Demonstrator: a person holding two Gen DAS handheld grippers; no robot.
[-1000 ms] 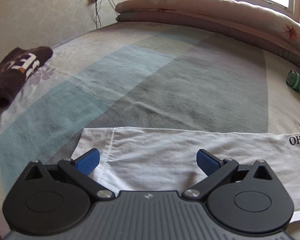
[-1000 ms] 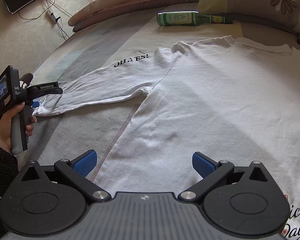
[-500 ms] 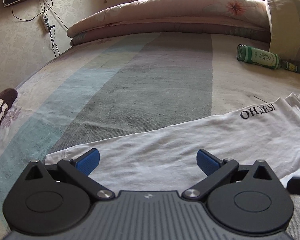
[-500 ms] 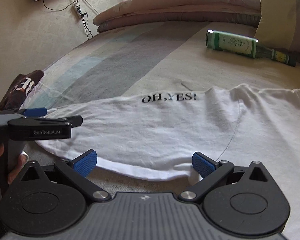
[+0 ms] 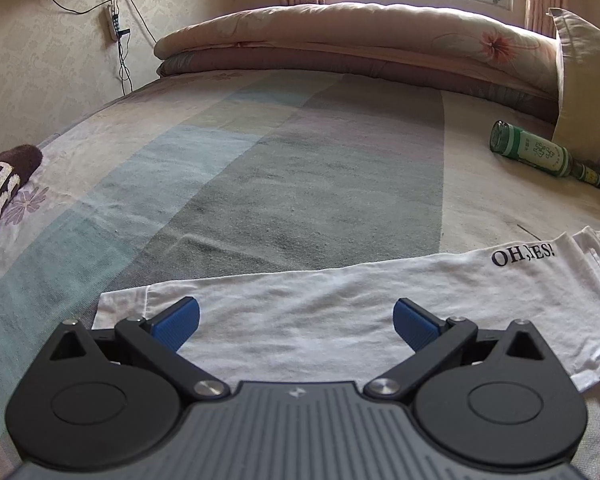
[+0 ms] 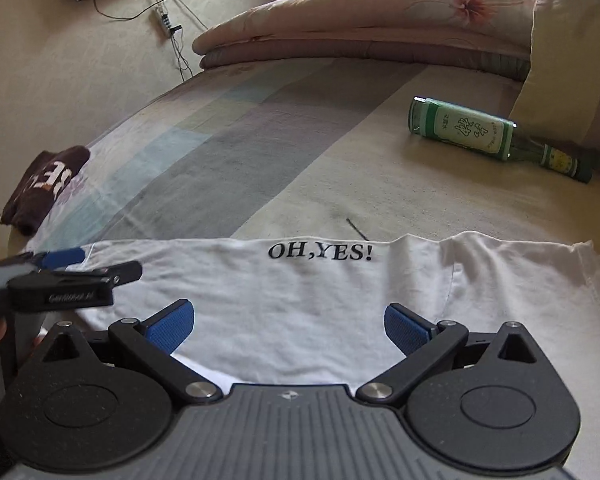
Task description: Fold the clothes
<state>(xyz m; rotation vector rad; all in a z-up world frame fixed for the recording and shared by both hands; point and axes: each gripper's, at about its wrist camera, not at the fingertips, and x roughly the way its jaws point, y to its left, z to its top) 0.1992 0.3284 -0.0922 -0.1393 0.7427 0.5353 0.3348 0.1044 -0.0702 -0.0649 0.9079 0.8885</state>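
**Both grippers poised over the long sleeve**

A white cotton long-sleeved shirt (image 6: 300,300) printed "OH,YES!" lies flat on the striped bedspread (image 5: 300,168), its sleeve stretched leftward. The left gripper (image 5: 296,318) hangs near the cuff, blue pads spread wide and holding nothing; the right gripper (image 6: 286,320) hangs closer to the shoulder, equally spread and empty. A shallow pinch could catch only the top layer, leaving the sleeve to twist as it is folded. Grabbing too deep may drag the bedspread along. The green glass bottle (image 6: 484,132) lies well apart, posing little risk.
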